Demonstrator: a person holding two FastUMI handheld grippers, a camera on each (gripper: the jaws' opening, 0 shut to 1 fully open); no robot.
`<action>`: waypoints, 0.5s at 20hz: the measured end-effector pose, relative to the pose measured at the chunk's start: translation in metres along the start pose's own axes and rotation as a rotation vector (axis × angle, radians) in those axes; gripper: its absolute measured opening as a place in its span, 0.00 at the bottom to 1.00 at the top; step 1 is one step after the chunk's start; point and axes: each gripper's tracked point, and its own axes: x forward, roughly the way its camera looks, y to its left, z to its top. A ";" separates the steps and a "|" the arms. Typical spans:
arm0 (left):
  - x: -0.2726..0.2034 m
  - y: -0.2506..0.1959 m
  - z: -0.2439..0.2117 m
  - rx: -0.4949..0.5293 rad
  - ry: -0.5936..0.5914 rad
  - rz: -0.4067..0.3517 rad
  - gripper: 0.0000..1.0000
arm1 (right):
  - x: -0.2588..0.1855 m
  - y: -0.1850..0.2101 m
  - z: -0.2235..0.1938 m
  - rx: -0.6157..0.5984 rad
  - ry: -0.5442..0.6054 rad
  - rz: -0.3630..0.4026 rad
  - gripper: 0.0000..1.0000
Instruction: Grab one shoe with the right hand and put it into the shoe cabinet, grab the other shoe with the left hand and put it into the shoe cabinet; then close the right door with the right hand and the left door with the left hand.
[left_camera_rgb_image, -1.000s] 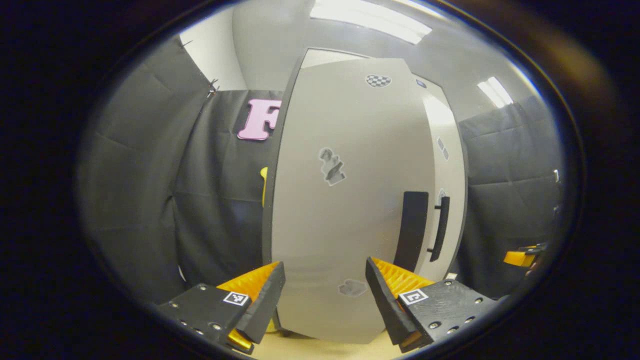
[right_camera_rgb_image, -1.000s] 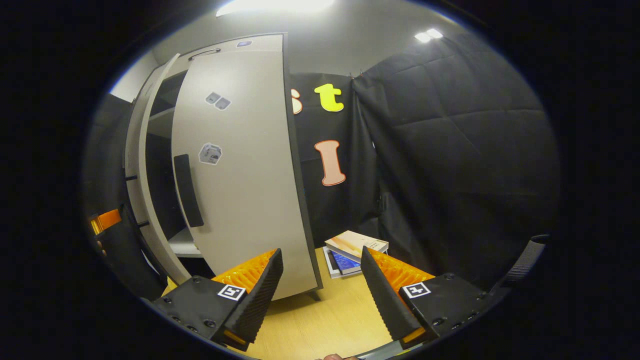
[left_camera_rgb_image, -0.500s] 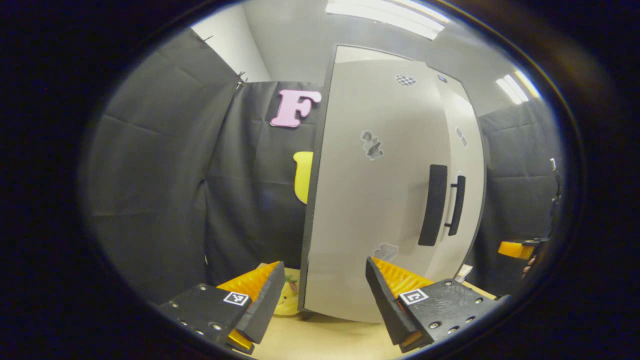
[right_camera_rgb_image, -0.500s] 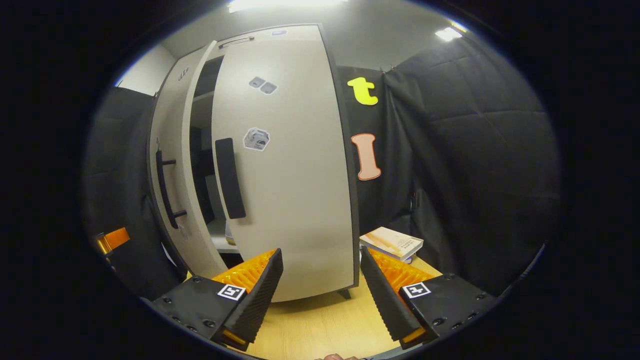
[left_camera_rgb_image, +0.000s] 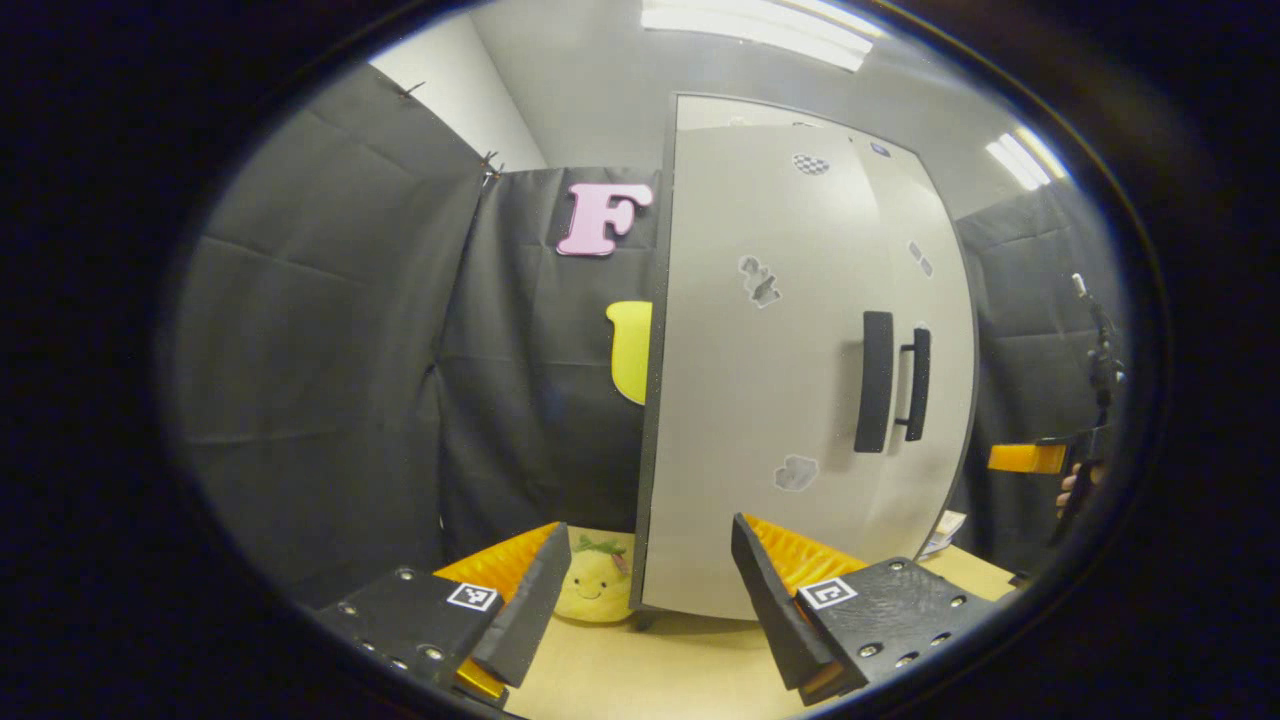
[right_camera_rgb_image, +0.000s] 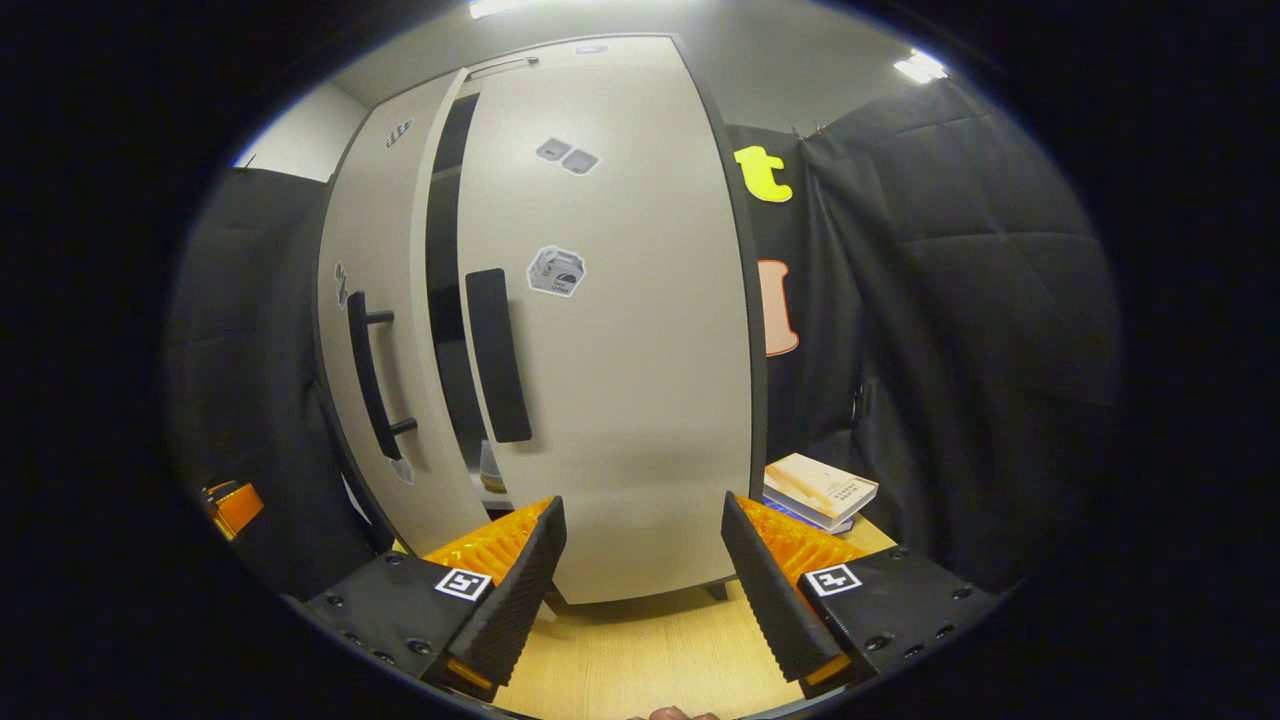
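The pale shoe cabinet stands on the wooden table with both doors almost shut. In the left gripper view my left gripper (left_camera_rgb_image: 640, 600) is open and empty, a short way in front of the left door (left_camera_rgb_image: 750, 400), whose dark handle (left_camera_rgb_image: 875, 380) sits beside the right door's handle (left_camera_rgb_image: 917, 385). In the right gripper view my right gripper (right_camera_rgb_image: 645, 590) is open and empty, just before the right door (right_camera_rgb_image: 620, 350). A narrow dark gap (right_camera_rgb_image: 442, 250) remains between it and the left door (right_camera_rgb_image: 375, 250). The doors hide the shoes.
A yellow plush toy (left_camera_rgb_image: 597, 590) sits on the table left of the cabinet. Stacked books (right_camera_rgb_image: 820, 488) lie to its right. The right gripper and its hand (left_camera_rgb_image: 1035, 460) show at the far right, the left gripper (right_camera_rgb_image: 235, 505) at the far left. Black cloth walls surround the table.
Both doors have swung towards shut and the gap between them has narrowed to a slit. Both grippers have stayed open and drawn back from the doors.
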 end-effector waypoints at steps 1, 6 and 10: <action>-0.002 -0.002 0.002 0.001 -0.006 -0.009 0.92 | 0.000 0.004 -0.001 -0.003 0.003 0.006 0.98; -0.001 -0.016 0.004 -0.009 -0.013 -0.051 0.92 | -0.003 0.009 -0.003 -0.018 0.021 0.011 0.98; -0.001 -0.023 0.003 0.001 -0.009 -0.079 0.86 | -0.009 0.002 0.004 -0.014 -0.004 -0.023 0.98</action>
